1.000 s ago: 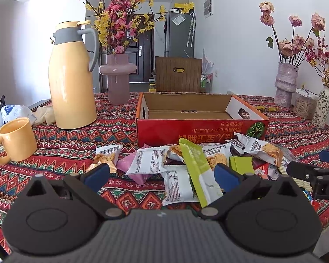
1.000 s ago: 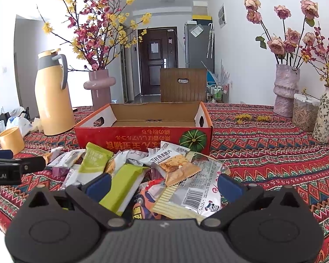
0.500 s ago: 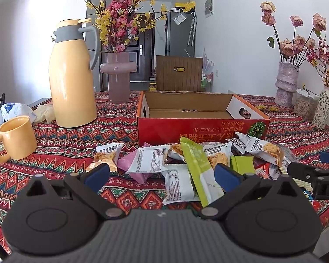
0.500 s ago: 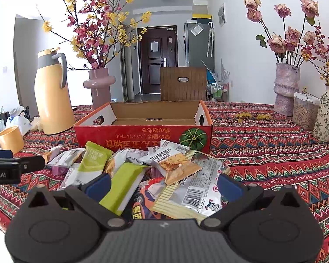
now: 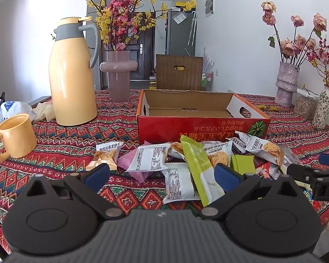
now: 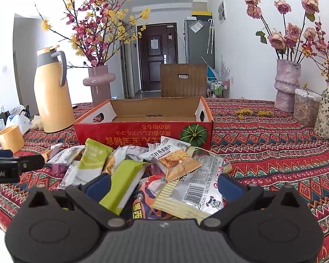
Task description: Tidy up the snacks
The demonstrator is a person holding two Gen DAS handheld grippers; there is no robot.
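Snack packets [image 5: 186,164] lie in a loose heap on the counter [image 5: 76,140], just in front of the open red box [image 5: 199,127], whose inside shows only bare cardboard. In the left wrist view the heap sits at 12 o'clock from the left gripper [image 5: 162,175], and its blue fingers [image 5: 97,174] are spread wide with nothing between them but the packets lying below. A long green packet [image 5: 197,164] rests tilted across the white ones, and a pink packet [image 5: 131,164] peeks out at the heap's 9 o'clock side. The right gripper [image 6: 163,184] hangs over the other end of the heap, its fingers [image 6: 229,186] also wide apart and holding nothing. Between them in that view lie a folded green packet [image 6: 125,182], a silver packet with a barcode [image 6: 197,188] and an orange cracker packet [image 6: 177,164] on top. At 10 o'clock from the box stands a yellow jug [image 5: 72,76], with a yellow mug [image 5: 15,135] nearer the counter's edge. A pink vase [image 5: 118,74] of blossom stands behind the box.
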